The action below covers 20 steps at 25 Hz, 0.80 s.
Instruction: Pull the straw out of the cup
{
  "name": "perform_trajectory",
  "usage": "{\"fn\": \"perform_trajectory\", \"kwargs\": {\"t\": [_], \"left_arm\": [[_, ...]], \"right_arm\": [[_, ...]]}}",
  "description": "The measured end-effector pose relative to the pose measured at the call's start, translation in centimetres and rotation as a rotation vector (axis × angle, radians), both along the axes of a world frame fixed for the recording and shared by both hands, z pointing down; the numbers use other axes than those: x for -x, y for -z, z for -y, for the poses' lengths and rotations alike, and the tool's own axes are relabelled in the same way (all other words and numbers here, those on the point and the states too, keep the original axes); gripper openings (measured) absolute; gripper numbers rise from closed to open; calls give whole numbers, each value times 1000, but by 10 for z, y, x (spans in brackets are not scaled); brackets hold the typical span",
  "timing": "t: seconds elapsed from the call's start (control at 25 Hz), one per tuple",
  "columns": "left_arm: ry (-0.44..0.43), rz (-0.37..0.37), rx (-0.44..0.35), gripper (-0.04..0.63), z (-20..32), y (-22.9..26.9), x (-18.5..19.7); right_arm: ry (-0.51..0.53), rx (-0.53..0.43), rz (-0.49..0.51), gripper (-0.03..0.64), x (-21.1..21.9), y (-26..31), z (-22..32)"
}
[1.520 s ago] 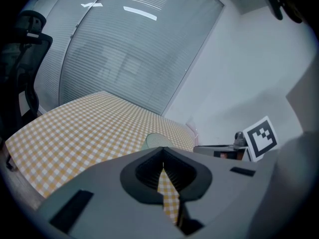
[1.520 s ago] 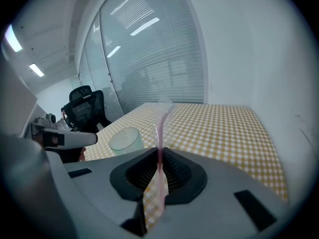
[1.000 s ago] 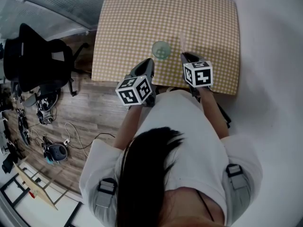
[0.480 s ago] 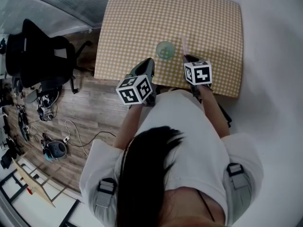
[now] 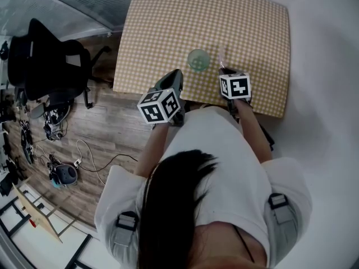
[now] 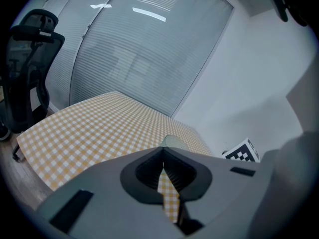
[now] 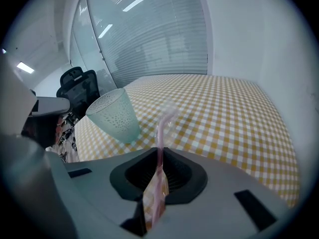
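Note:
A pale green translucent cup [image 5: 198,59] stands upright near the front edge of the checked table [image 5: 168,21]; it also shows in the right gripper view as the cup [image 7: 114,116]. My right gripper [image 5: 224,69] is just right of it and shut on a thin pink straw [image 7: 161,128]. The straw [image 5: 223,55] sticks out past the jaws, outside the cup. My left gripper [image 5: 175,75] hangs at the table's front edge, left of the cup, and in its own view the left gripper [image 6: 163,154] is shut with nothing in it. The cup's rim [image 6: 172,142] peeks over its jaws.
A black office chair [image 5: 47,66] stands on the wooden floor left of the table, with cables and gear [image 5: 61,172] further down. A white wall runs along the table's right side. Frosted glass panels [image 6: 134,59] stand behind the table.
My right gripper has tipped further down and sunk a little toward the table with the straw in it. The left gripper and the cup have kept still.

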<state>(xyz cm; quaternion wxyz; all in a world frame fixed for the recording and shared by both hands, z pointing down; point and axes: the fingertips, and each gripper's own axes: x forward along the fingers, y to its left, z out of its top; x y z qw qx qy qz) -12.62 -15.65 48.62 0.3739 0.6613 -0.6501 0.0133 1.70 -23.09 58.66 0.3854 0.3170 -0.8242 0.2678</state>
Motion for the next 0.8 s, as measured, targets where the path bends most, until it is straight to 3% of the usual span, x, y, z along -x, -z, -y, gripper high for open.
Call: {"fn": "perform_trajectory", "kwargs": {"t": [0.68, 0.8], "left_arm": [[5, -8, 18, 9, 6, -4, 6], [5, -9, 19, 9, 8, -2, 7]], "right_arm": [[40, 49, 24, 57, 9, -11, -6], [47, 56, 29, 86, 11, -9, -6]]}}
